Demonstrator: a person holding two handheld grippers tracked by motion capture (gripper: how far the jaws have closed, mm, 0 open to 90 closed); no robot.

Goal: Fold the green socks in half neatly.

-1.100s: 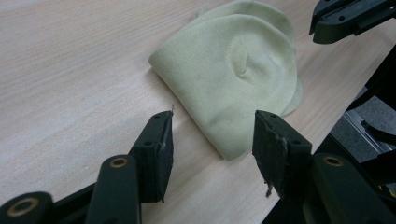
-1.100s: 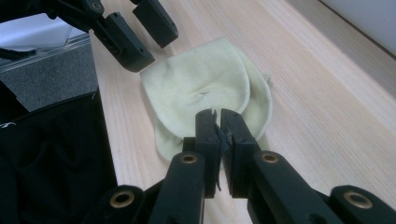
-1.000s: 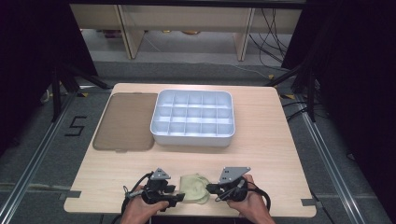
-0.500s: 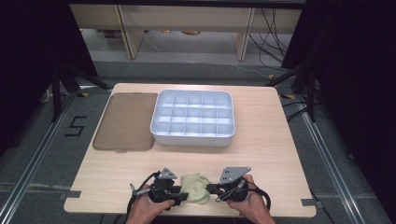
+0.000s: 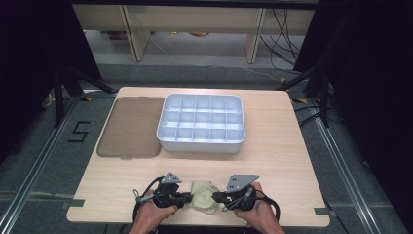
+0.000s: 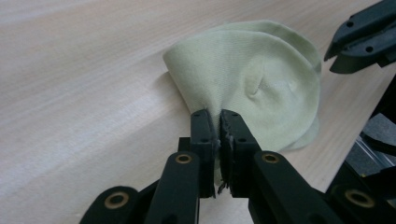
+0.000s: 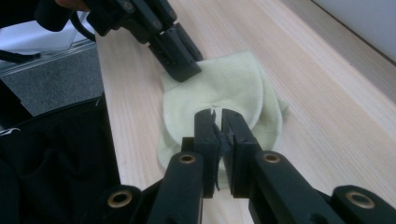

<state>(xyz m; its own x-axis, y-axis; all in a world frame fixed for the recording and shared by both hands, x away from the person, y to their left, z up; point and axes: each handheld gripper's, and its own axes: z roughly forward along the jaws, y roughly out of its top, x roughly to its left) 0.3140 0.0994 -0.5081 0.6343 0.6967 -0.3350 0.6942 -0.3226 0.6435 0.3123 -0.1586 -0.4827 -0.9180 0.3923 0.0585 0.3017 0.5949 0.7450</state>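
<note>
A pale green cloth [image 5: 203,199] lies crumpled near the table's front edge between the two grippers. My left gripper [image 6: 219,114] is shut on a gathered edge of the cloth [image 6: 261,74], which fans out beyond the jaws. In the high view the left gripper [image 5: 187,199] is at the cloth's left side and the right gripper [image 5: 217,197] at its right side. My right gripper [image 7: 215,114] has its jaws shut low over the near edge of the cloth [image 7: 233,84]; I cannot tell whether fabric is pinched between them.
A white compartment tray [image 5: 200,145] sits at the table's middle back. A flat brown mat [image 5: 130,127] lies to its left. A wide strip of bare wood separates the tray from the cloth. The table's front edge runs just behind both hands.
The left gripper has shifted slightly right, closer in on the cloth. The right gripper and the tray have stayed where they were.
</note>
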